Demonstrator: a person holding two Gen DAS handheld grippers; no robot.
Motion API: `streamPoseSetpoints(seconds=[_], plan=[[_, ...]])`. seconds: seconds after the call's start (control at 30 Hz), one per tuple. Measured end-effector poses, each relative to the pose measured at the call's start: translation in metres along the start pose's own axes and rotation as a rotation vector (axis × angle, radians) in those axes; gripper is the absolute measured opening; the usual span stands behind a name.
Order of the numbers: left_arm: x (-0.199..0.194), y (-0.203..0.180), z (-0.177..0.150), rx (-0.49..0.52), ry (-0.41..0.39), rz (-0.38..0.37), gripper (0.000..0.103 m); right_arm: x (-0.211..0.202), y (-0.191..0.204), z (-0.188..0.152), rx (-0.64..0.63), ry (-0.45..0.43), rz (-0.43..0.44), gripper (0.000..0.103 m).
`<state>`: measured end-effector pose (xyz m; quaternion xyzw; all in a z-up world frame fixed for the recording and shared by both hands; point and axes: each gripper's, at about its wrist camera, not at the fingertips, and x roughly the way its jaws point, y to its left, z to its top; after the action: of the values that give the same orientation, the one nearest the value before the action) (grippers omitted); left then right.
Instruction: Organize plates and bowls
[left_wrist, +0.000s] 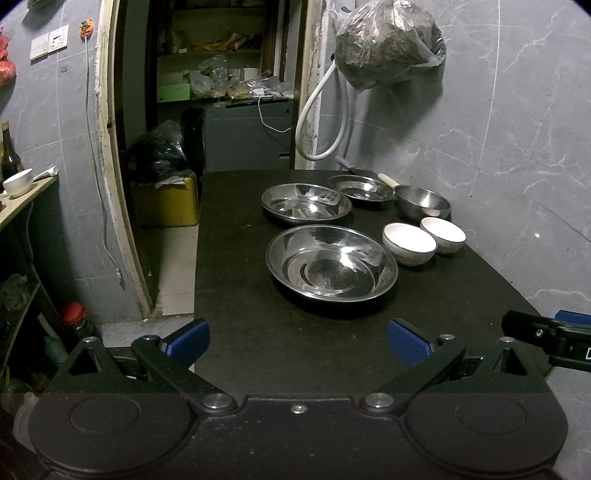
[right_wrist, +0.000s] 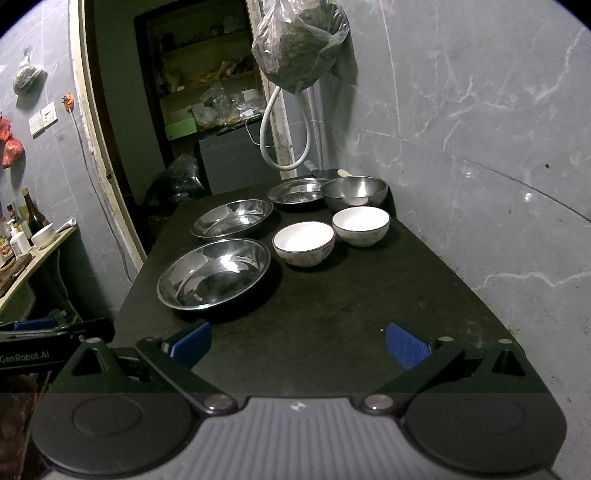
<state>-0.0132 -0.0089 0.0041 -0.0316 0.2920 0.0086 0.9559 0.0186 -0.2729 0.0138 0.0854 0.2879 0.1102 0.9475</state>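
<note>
On dark table (left_wrist: 258, 350), steel plates (left_wrist: 331, 263), grey wall (left_wrist: 517, 129)

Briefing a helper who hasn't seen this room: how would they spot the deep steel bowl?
On the dark table, look to the far end by the grey marble wall. The deep round steel bowl sits behind two white ceramic bowls; unlike the shallow steel plates, its sides are tall.

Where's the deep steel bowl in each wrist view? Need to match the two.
Left wrist: the deep steel bowl sits right of centre at the far end of the table, behind the two white bowls.
Right wrist: the same bowl sits just right of centre, behind the farther white bowl.
Shared landmark: the plastic bag hanging on the wall above the white hose.
</note>
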Motion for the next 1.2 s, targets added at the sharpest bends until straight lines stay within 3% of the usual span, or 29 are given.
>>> streamPoseSetpoints(seconds=[1.2], plan=[[0.009,0.006,0.003,-0.012,0.017,-0.004,0.102,0.007,0.007,0.005,-0.006,0.004,-0.027,0.103]])
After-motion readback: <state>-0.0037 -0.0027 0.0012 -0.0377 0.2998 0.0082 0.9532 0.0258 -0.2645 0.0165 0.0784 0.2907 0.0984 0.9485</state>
